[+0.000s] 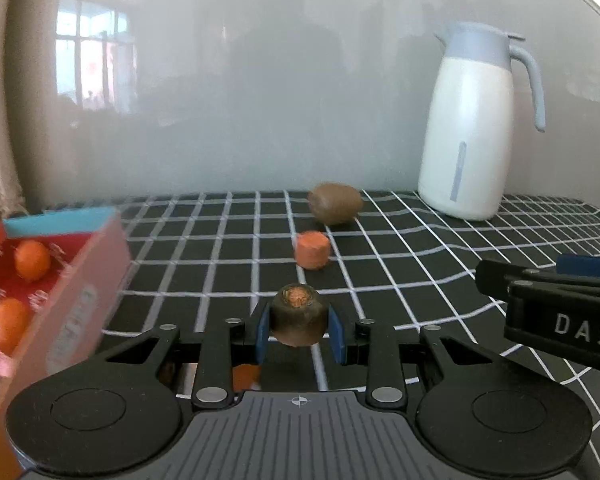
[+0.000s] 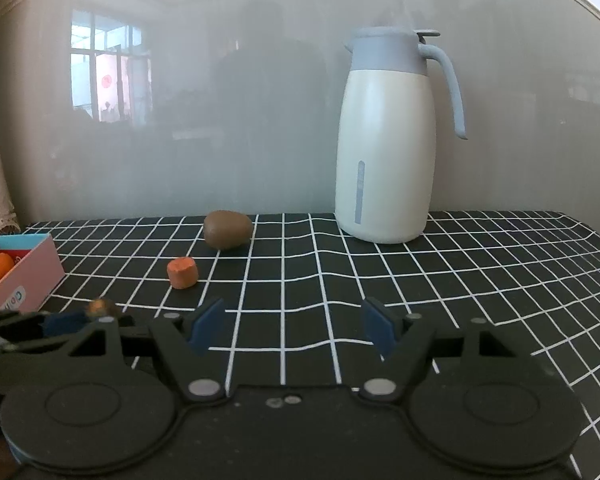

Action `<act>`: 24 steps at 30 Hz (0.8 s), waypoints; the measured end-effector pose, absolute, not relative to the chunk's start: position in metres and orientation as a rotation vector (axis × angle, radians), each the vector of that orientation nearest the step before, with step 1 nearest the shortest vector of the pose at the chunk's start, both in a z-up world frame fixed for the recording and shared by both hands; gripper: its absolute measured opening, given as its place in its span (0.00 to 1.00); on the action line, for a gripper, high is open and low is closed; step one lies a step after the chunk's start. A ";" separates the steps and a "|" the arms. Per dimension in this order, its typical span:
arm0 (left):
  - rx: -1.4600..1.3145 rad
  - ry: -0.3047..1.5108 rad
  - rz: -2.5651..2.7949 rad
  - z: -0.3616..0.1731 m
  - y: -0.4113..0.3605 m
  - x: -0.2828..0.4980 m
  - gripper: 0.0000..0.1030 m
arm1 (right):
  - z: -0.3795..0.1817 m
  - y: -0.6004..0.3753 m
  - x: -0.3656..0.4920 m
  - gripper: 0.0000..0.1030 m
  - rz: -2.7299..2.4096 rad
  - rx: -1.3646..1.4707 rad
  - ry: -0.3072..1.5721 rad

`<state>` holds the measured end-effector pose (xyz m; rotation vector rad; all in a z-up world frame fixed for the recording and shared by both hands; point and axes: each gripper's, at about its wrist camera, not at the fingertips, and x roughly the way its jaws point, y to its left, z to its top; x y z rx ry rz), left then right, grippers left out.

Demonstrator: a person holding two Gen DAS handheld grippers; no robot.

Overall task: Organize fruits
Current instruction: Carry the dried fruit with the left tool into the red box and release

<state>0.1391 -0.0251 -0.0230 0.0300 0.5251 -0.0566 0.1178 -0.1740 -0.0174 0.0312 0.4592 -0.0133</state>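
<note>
My left gripper [image 1: 299, 330] is shut on a brown carrot stub [image 1: 298, 320] with an orange cut end, held just above the cloth. It also shows in the right wrist view [image 2: 100, 307] at lower left. An orange carrot piece [image 1: 312, 249] [image 2: 183, 273] lies on the cloth ahead, with a brown kiwi [image 1: 335, 203] [image 2: 228, 229] behind it. A pink box [image 1: 80, 280] [image 2: 24, 280] at the left holds two oranges [image 1: 31, 259]. My right gripper [image 2: 294, 326] is open and empty over the cloth; its body [image 1: 560, 312] shows at the right of the left wrist view.
A white and blue jug [image 1: 476, 124] [image 2: 392, 140] stands at the back right against the grey wall. A black cloth with a white grid [image 1: 420, 264] [image 2: 460, 280] covers the table. Another orange piece [image 1: 246, 376] shows under the left gripper.
</note>
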 end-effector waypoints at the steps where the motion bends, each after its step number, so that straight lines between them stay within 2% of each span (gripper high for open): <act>1: 0.030 0.515 -0.049 -0.019 -0.020 0.136 0.30 | -0.017 -0.172 0.118 0.72 -0.010 0.032 0.458; 24: -0.006 0.482 0.199 0.006 0.126 0.106 0.30 | -0.012 -0.075 0.114 0.72 0.137 -0.022 0.433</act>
